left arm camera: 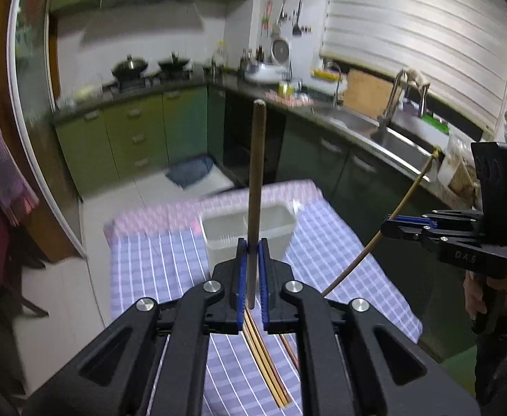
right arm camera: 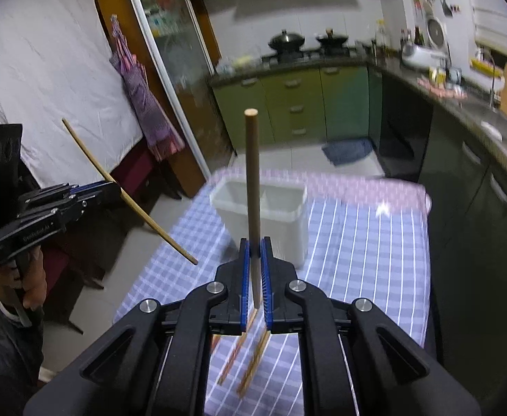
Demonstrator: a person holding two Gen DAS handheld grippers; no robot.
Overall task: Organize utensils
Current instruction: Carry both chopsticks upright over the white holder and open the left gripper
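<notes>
Left wrist view: the left gripper (left arm camera: pixel 252 246) is pressed together on a thin round wooden chopstick (left arm camera: pixel 257 173), pinched between the blue pads. The stick's long axis runs from the jaws straight toward twelve o'clock, its blunt end uppermost. The white rectangular plastic utensil bin (left arm camera: pixel 218 239), divided into compartments, stands on the blue-and-white checked tablecloth (left arm camera: pixel 156 263) directly behind the jaws at twelve o'clock, its open mouth below the held stick. Several loose wooden chopsticks (left arm camera: pixel 267 357) lie on the cloth at six o'clock, beneath the jaws. At three o'clock the right gripper (left arm camera: pixel 386 226) pinches a second slim wooden chopstick (left arm camera: pixel 405 201), slanting from seven to one o'clock.

Right wrist view: the right gripper (right arm camera: pixel 255 248) is clamped on its chopstick (right arm camera: pixel 252 173), long axis again toward twelve o'clock. The bin (right arm camera: pixel 288 228) sits at twelve o'clock, slightly right of the jaws. The left gripper (right arm camera: pixel 116 187) appears at nine o'clock, holding its stick (right arm camera: pixel 128 194) slanting from eleven to four o'clock. Loose chopsticks (right arm camera: pixel 250 371) lie at six o'clock.

Judgement: both sticks are clear of the cloth; neither is yet in the bin. Neither hand is plainly nearer. The coming move likely requires tipping each stick end-down over a compartment.
</notes>
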